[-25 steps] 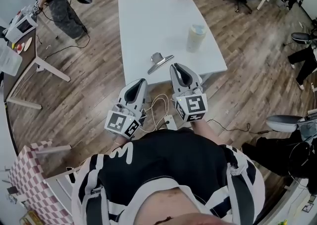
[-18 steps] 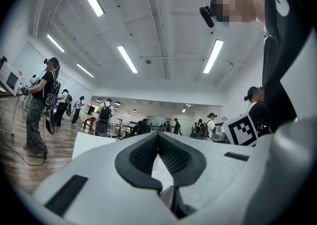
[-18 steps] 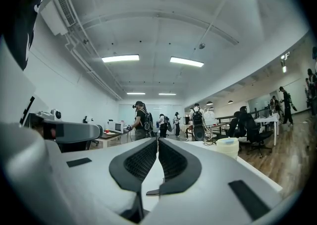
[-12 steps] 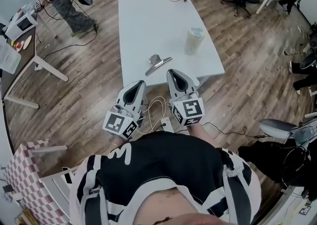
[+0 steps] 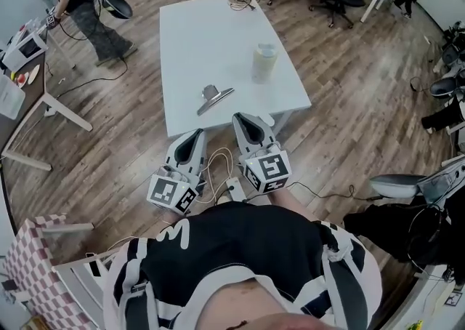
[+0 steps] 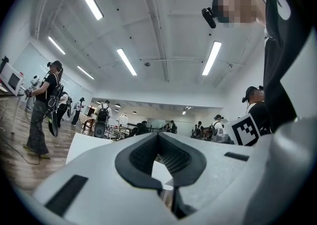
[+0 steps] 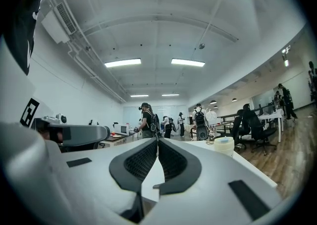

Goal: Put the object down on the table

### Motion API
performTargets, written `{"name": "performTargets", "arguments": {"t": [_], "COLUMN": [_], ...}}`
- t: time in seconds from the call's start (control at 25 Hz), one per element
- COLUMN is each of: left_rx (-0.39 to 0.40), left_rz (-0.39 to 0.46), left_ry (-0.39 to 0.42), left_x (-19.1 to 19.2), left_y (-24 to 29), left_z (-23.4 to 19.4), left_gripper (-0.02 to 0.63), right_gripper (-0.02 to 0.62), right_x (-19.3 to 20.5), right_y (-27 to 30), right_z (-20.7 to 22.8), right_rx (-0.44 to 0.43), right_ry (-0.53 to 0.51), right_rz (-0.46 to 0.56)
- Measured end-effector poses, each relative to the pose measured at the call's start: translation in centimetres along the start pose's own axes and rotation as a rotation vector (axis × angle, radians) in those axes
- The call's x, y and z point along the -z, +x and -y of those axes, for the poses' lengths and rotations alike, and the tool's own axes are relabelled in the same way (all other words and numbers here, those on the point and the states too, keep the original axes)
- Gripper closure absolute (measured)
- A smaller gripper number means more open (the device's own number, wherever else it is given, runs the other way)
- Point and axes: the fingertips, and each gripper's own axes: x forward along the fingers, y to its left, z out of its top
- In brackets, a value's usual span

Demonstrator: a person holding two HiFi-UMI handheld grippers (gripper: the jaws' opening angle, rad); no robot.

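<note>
A shiny metal tool (image 5: 213,97) lies free on the white table (image 5: 211,38), near its front edge. Both grippers hang in front of that edge, over the wooden floor, and point at the table. My right gripper (image 5: 240,118) is shut and empty, its tips a short way to the right of the tool and nearer to me. In the right gripper view the pads (image 7: 148,157) meet with nothing between them. My left gripper (image 5: 197,135) sits further back and to the left, also shut and empty (image 6: 158,135).
A cream jar (image 5: 264,63) with a pale lid stands on the table's right side, and also shows in the right gripper view (image 7: 224,145). Coiled cable (image 5: 240,0) lies at the far end. A power strip (image 5: 234,189) and cords lie on the floor below the grippers. Desks, chairs and people ring the room.
Both grippers have drawn back from the table's front edge toward my body. The metal tool stays on the table, now farther from the right gripper's tips.
</note>
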Motion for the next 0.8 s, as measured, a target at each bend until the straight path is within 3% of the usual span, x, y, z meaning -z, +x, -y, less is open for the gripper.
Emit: {"name": "performTargets", "arguments": {"t": [0.8], "left_rx": [-0.041], "left_rz": [-0.008], "left_ry": [-0.024], "left_x": [2.5], "left_y": [-6.5], "left_z": [18.0], "left_gripper": [0.601], "right_gripper": [0.571], "right_x": [-1.0], "right_y": [-19.2], "right_z": [-1.7], "right_rx": [-0.046], "right_ry": [0.034], "right_rz": [-0.005]}}
